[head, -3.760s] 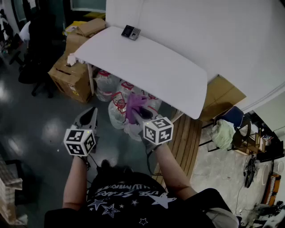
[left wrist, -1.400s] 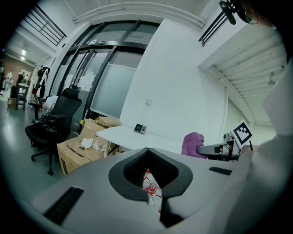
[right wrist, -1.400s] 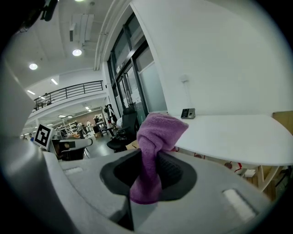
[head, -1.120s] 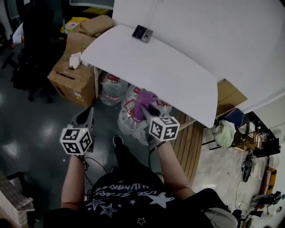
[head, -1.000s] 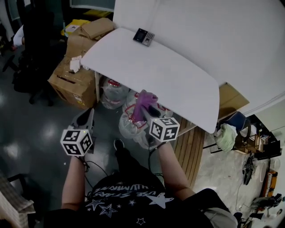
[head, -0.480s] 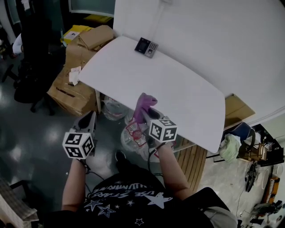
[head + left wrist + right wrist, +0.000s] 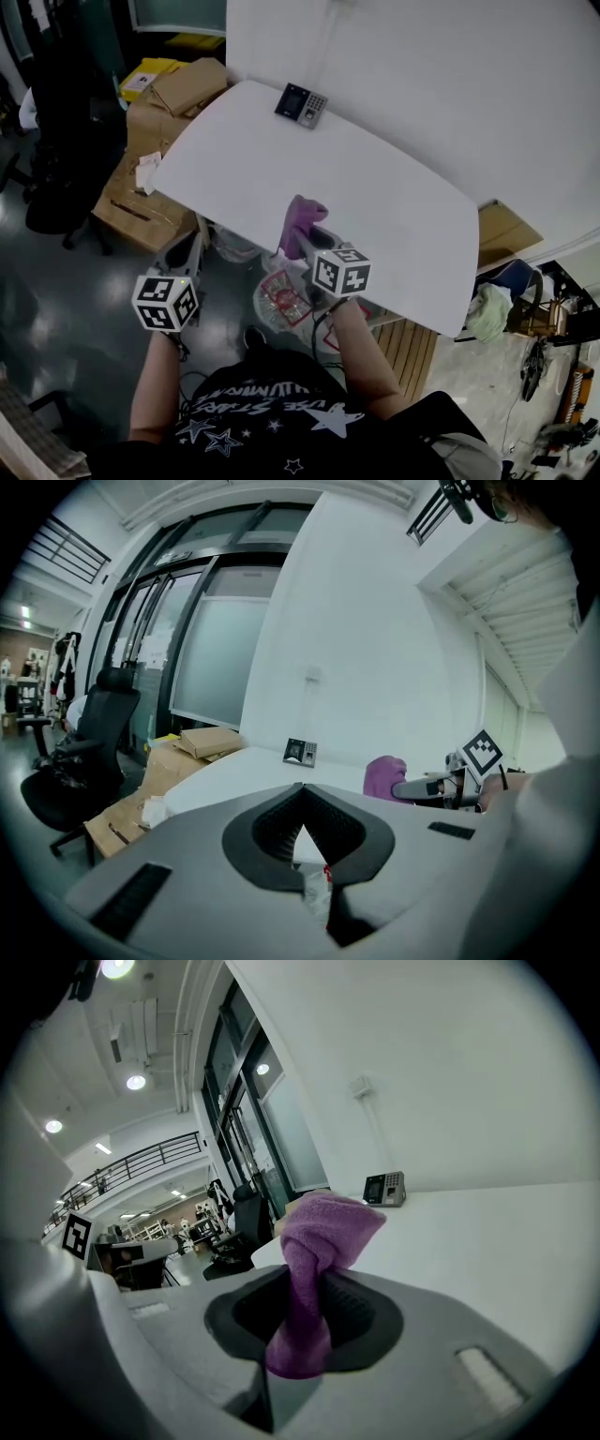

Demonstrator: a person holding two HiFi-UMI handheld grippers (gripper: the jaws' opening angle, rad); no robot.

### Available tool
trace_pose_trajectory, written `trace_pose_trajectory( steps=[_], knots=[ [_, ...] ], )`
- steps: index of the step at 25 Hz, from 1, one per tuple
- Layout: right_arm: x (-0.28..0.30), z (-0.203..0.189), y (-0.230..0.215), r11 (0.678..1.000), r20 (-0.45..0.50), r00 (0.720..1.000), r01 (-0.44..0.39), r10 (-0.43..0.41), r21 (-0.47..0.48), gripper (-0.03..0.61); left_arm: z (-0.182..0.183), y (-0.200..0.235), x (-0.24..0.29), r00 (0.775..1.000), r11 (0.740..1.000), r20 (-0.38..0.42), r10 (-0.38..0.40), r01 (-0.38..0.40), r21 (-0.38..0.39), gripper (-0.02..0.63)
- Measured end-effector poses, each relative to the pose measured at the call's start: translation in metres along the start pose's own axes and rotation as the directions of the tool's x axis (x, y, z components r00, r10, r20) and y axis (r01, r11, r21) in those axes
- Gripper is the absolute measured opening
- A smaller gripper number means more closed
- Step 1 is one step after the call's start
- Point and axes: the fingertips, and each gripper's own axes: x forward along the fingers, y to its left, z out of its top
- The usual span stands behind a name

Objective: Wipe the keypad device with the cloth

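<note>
The dark keypad device (image 7: pixel 301 104) lies at the far edge of the white table (image 7: pixel 375 197), close to the wall. In the right gripper view the keypad device (image 7: pixel 385 1188) is small and distant. My right gripper (image 7: pixel 307 236) is shut on a purple cloth (image 7: pixel 302 219) that sticks up from the jaws over the table's near edge. The cloth (image 7: pixel 317 1241) fills that gripper's own view, between its jaws (image 7: pixel 305 1288). My left gripper (image 7: pixel 192 246) hangs left of it, below the table edge, shut and holding nothing. From the left gripper (image 7: pixel 302 787) the keypad device (image 7: pixel 300 752) and cloth (image 7: pixel 382 777) show ahead.
Cardboard boxes (image 7: pixel 159 103) stand left of the table, with a dark office chair (image 7: pixel 56 150) beyond. Plastic bags and bottles (image 7: pixel 281 298) sit under the table. A blue chair with a green cloth (image 7: pixel 489 309) stands right. A white wall (image 7: pixel 450 75) backs the table.
Both grippers have come closer to the table. The right gripper with the cloth now reaches over the table's near edge; it was above the bags on the floor before.
</note>
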Motion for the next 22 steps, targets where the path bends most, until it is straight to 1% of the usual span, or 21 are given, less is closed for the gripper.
trace_pose_trajectory(
  steps=[3, 8, 12, 18, 22],
  knots=[
    [0.010, 0.009, -0.013, 1.000, 0.002, 1.000, 0.000, 0.000, 0.000, 0.092, 0.006, 0.002, 0.017, 1.000, 1.000, 0.000, 0.002, -0.002, 0.016, 0.006],
    [0.019, 0.017, -0.022, 1.000, 0.017, 1.000, -0.003, 0.004, -0.008, 0.092, 0.008, 0.003, 0.032, 1.000, 1.000, -0.001, -0.010, 0.010, 0.024, 0.006],
    [0.021, 0.025, -0.031, 1.000, 0.029, 1.000, 0.008, -0.007, -0.004, 0.092, 0.016, -0.001, 0.045, 0.999, 0.998, -0.001, -0.032, 0.032, 0.059, 0.006],
    [0.024, 0.029, -0.047, 0.998, 0.040, 0.998, 0.053, -0.054, 0.015, 0.092, 0.024, 0.009, 0.076, 0.998, 0.996, -0.001, -0.070, 0.070, 0.048, 0.006],
    [0.035, 0.037, -0.072, 0.992, 0.045, 0.992, 0.117, -0.119, 0.045, 0.092, 0.034, 0.016, 0.114, 0.993, 0.992, -0.010, -0.119, 0.119, 0.051, 0.006]
  ],
)
